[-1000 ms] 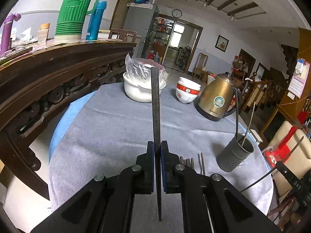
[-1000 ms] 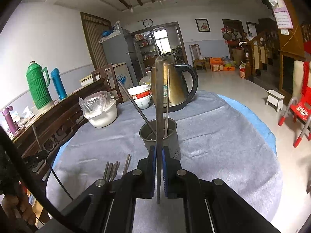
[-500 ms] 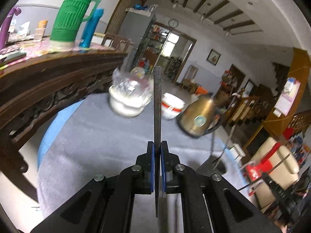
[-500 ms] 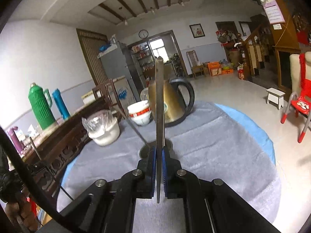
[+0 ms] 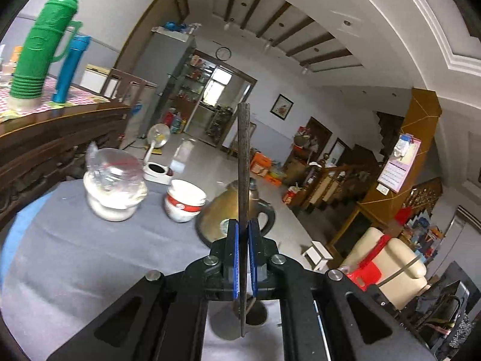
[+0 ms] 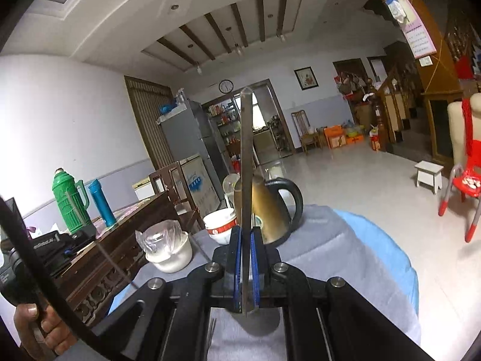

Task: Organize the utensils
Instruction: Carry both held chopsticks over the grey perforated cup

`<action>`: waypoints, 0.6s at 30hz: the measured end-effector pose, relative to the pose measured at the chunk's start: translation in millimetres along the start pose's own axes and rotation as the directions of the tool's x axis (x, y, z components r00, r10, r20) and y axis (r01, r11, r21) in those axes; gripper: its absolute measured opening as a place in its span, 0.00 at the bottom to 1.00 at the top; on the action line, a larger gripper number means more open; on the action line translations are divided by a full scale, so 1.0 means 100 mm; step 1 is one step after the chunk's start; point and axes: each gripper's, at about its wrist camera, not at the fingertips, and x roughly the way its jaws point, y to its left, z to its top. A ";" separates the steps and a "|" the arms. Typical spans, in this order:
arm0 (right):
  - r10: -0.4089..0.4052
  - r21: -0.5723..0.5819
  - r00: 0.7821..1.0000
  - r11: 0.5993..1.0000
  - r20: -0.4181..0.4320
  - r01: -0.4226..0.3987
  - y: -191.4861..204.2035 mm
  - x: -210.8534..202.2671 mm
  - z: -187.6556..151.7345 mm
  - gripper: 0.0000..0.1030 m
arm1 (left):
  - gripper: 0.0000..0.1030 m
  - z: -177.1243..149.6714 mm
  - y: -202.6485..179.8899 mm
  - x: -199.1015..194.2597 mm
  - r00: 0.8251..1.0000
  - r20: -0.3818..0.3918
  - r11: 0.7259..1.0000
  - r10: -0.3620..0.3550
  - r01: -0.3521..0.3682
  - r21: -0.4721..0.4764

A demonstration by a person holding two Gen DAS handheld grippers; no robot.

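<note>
My left gripper (image 5: 243, 234) is shut on a dark metal chopstick (image 5: 243, 162) that stands upright between the blue pads. Its lower end hangs over the grey utensil holder (image 5: 240, 320), seen just below the jaws. My right gripper (image 6: 245, 240) is shut on another metal chopstick (image 6: 247, 162), also upright, with its lower end above the same holder (image 6: 255, 323). A few more chopsticks (image 6: 212, 329) lie on the grey tablecloth, mostly hidden under the right gripper.
A brass kettle (image 5: 222, 213) with a black handle, a red-and-white bowl (image 5: 184, 200) and a white bowl with a plastic bag (image 5: 112, 188) stand beyond the holder. A dark wooden sideboard (image 5: 45, 138) carries green and blue flasks at left. The left hand (image 6: 45, 328) shows low left.
Both grippers have risen and moved over the utensil holder, which now sits right below the jaws. Each still holds its chopstick upright.
</note>
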 end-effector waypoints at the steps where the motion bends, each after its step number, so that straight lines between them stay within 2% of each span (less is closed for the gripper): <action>1: -0.001 -0.006 1.000 1.000 0.004 0.001 0.01 0.04 0.03 0.06 | 0.06 0.00 -0.04 0.07 1.000 -0.005 1.000 -0.002 0.002 0.005; 7: -0.005 -0.020 1.000 1.000 -0.020 0.004 0.00 0.33 0.06 0.06 | 0.06 -0.06 -0.18 0.38 0.999 -0.033 1.000 -0.007 0.008 0.029; 18: -0.034 -0.062 0.993 0.998 -0.113 0.027 -0.02 0.88 -0.15 0.06 | 0.06 -0.25 -0.20 0.81 0.996 -0.079 0.996 0.049 -0.042 0.081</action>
